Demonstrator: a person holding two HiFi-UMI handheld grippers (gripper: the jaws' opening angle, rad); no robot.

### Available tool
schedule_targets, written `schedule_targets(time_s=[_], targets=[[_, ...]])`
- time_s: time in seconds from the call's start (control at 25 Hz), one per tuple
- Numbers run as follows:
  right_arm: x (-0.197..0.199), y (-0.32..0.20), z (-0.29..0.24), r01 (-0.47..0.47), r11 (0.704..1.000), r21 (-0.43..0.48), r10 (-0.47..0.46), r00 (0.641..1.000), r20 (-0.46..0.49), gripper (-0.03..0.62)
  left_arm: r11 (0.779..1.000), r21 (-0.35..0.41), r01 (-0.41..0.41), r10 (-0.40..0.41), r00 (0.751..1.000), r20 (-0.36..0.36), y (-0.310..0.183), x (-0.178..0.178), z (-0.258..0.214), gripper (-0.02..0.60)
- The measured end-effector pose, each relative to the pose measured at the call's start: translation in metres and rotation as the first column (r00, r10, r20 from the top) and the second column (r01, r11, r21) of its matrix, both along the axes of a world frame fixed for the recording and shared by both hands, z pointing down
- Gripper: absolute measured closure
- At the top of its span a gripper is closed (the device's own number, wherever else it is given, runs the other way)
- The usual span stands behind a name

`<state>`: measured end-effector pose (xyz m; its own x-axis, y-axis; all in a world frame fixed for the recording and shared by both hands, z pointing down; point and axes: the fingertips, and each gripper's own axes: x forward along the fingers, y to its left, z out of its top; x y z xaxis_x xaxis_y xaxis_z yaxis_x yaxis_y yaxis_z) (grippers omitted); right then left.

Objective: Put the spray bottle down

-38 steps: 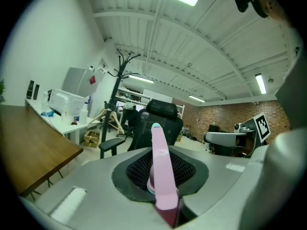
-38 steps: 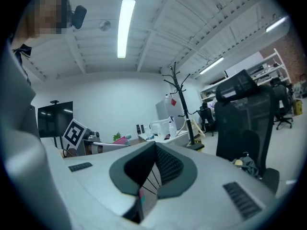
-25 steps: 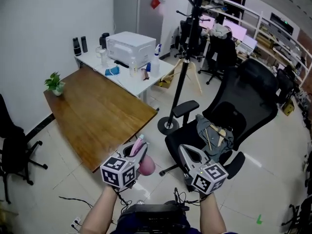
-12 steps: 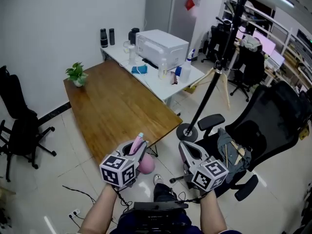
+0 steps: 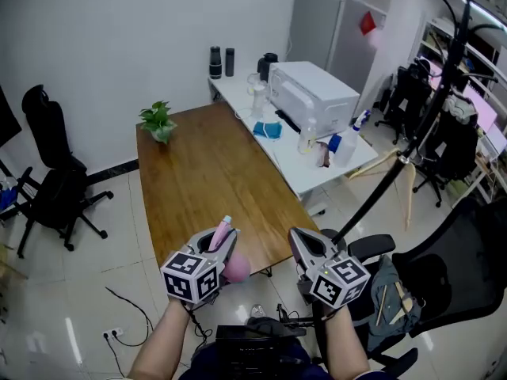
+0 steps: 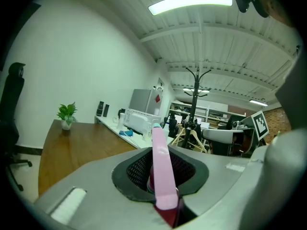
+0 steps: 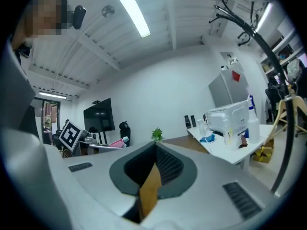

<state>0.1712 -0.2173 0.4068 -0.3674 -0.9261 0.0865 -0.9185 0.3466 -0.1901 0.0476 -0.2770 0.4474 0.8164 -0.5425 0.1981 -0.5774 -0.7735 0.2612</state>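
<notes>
At the far left a black office chair (image 5: 49, 182) is standing on the tiled floor (image 5: 103, 248). Next to it a wooden bench (image 5: 214, 184) is stretching away from us, carrying a potted plant (image 5: 158, 122) at its far corner.

We are holding the left claw (image 5: 224, 241) by the near end of that bench, and its jaws are clamping on a pink spray bottle (image 5: 237, 268). The bottle's nozzle is poking up and forward between the jaws, and its rounded body is hanging below them, resting on no surface. In the left gripper view the pink head is lying straight along the gap, with both jaws pressing against it.

Just to the right we are carrying the right claw (image 5: 296, 237), apart from the bottle. Its jaws are meeting at the tips and gripping nothing.

Further right a white bench (image 5: 301, 165) is bearing a white printer (image 5: 313, 93) and some small bottles, with a grey fridge (image 5: 321, 26) standing behind it. At the lower right a dark chair (image 5: 459, 267) is sitting with cloth piled on its seat.
</notes>
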Motion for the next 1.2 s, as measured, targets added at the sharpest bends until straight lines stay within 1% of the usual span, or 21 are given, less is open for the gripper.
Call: schedule_targets(time_s=[0.12, 0.24, 0.44, 0.6, 0.84, 1.0, 1.2], targets=[[0.004, -0.034, 0.001, 0.079, 0.997, -0.007, -0.079, 0.997, 0.009, 0.589, 0.997, -0.004, 0.076, -0.076, 0.997, 0.012, -0.022, -0.001, 0.001, 0.503], [0.006, -0.063, 0.001, 0.153, 0.988, -0.011, -0.153, 0.988, 0.009, 0.589, 0.989, -0.008, 0.145, -0.145, 0.989, 0.018, -0.043, -0.001, 0.0, 0.503], [0.002, -0.097, 0.014, 0.262, 0.964, -0.04, -0.261, 0.965, 0.026, 0.589, 0.968, -0.013, 0.252, -0.251, 0.967, 0.042, -0.069, -0.008, 0.005, 0.503], [-0.003, -0.119, 0.021, 0.301, 0.953, -0.044, -0.298, 0.953, 0.051, 0.589, 0.951, -0.005, 0.309, -0.308, 0.949, 0.066, -0.083, -0.02, 0.005, 0.503], [-0.033, -0.142, 0.026, 0.355, 0.934, -0.04, -0.352, 0.934, 0.062, 0.589, 0.924, 0.024, 0.382, -0.382, 0.921, 0.08, -0.097, -0.05, 0.002, 0.503], [-0.058, -0.15, 0.025, 0.37, 0.929, -0.032, -0.369, 0.929, 0.023, 0.589, 0.9, 0.04, 0.434, -0.436, 0.895, 0.096, -0.11, -0.08, 0.005, 0.503], [-0.086, -0.154, 0.029, 0.404, 0.914, -0.044, -0.404, 0.915, 0.001, 0.589, 0.89, 0.047, 0.453, -0.455, 0.881, 0.127, -0.122, -0.105, 0.018, 0.503]])
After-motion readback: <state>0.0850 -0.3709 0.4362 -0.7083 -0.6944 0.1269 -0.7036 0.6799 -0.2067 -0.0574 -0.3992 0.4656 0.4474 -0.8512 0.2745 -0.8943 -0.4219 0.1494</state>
